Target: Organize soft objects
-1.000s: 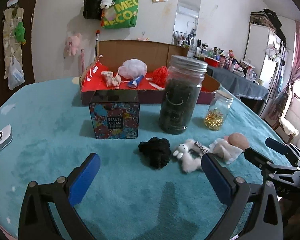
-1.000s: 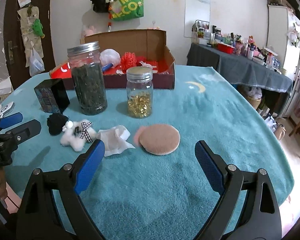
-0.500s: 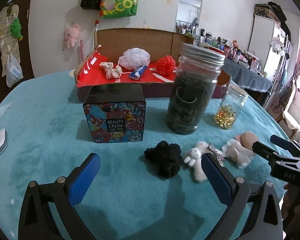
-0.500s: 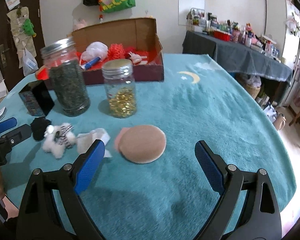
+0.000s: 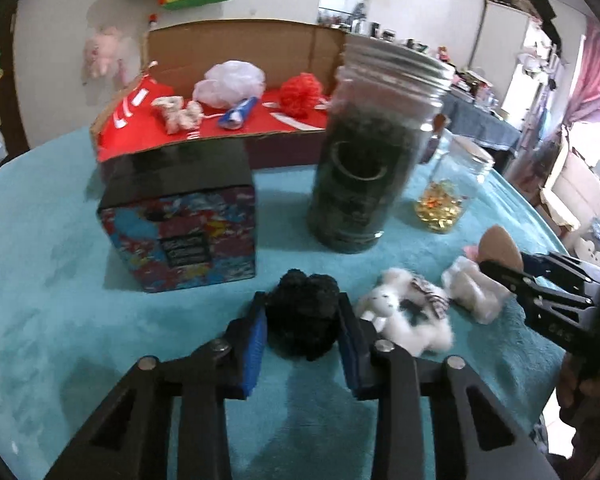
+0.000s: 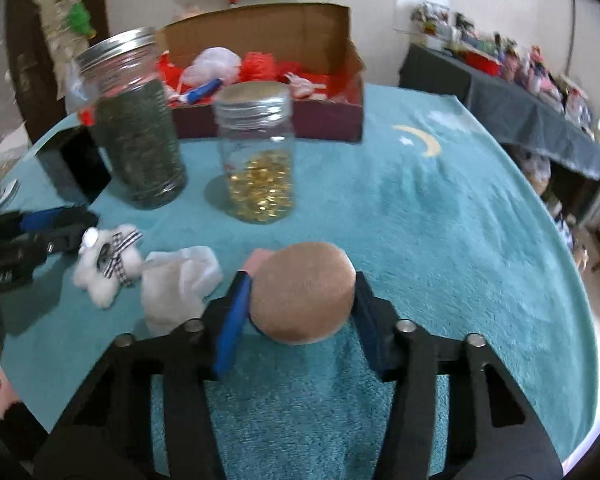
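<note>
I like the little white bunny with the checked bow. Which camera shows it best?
The left wrist view: the white plush bunny lies close by on the teal cloth, face and ears turned toward the camera, though a bit blurred. The right wrist view shows it smaller, off to the left edge, mostly its checked bow.

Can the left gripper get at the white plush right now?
Probably not yet: the left gripper is closing on the black pompom, which fills its jaws. The white plush lies right beside it, uncovered, so once the pompom is dropped off the way looks free.
</note>
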Motion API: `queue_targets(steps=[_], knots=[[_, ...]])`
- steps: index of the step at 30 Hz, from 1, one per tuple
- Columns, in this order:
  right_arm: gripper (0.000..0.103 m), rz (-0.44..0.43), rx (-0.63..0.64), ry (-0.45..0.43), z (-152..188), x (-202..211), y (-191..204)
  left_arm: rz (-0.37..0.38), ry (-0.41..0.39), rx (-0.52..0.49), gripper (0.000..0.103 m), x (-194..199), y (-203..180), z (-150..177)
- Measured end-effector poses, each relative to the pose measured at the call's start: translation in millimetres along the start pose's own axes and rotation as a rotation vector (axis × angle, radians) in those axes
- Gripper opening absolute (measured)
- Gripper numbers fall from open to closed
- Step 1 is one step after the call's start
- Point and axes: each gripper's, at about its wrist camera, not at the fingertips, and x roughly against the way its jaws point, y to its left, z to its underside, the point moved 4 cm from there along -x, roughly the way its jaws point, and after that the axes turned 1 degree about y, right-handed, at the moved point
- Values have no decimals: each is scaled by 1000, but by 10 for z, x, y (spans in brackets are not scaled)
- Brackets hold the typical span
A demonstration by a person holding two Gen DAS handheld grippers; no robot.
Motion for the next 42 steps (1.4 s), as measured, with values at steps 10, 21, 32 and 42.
queue_targets(steps=[10,21,32,42], knots=[[18,-176,6,-57,-204,171,221,81,-43,-56,28,225,-160,-133],[18,-285,70,-54,-379,101,575,121,-33,-66,28,108,-212,-266],[18,-278,44,-30,-349,79,409,93,-37,-47,28,243,20,-174],[18,-232,-2,-17,-315,91,75,19,-40,-6,28,400,432,-78]])
